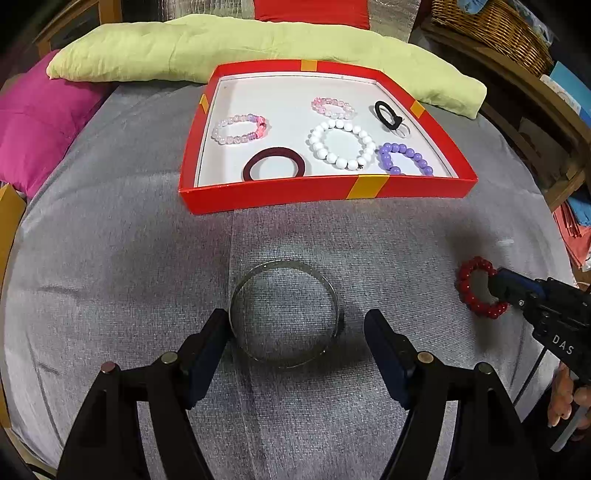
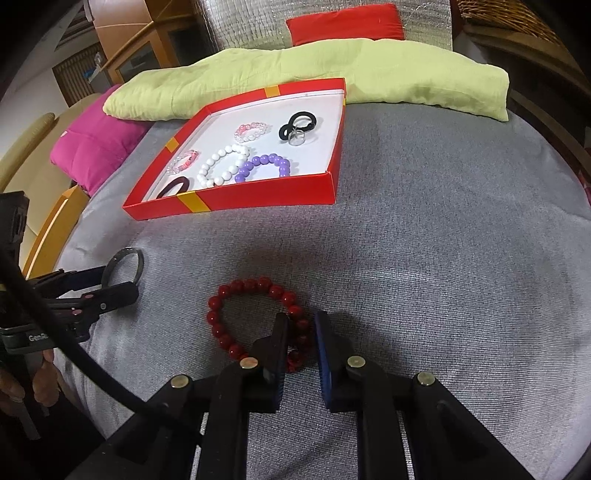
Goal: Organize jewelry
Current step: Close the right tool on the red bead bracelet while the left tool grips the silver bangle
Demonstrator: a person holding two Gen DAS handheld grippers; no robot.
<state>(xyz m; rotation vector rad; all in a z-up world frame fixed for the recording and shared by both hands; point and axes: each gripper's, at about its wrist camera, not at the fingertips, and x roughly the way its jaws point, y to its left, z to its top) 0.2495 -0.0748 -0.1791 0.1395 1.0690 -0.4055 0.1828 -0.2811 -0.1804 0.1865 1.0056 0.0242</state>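
Observation:
A silver bangle lies flat on the grey cloth. My left gripper is open, its fingers either side of the bangle's near part; the left finger touches its rim. The bangle also shows in the right wrist view. A red bead bracelet lies on the cloth to the right, also in the left wrist view. My right gripper is nearly closed around the bracelet's right side, one finger inside the loop, one outside. A red tray beyond holds several bracelets and hair ties.
A light green cushion lies behind the tray, a magenta cushion at the left, a red cushion at the back. A wicker basket stands at the far right. Wooden furniture edges the bed.

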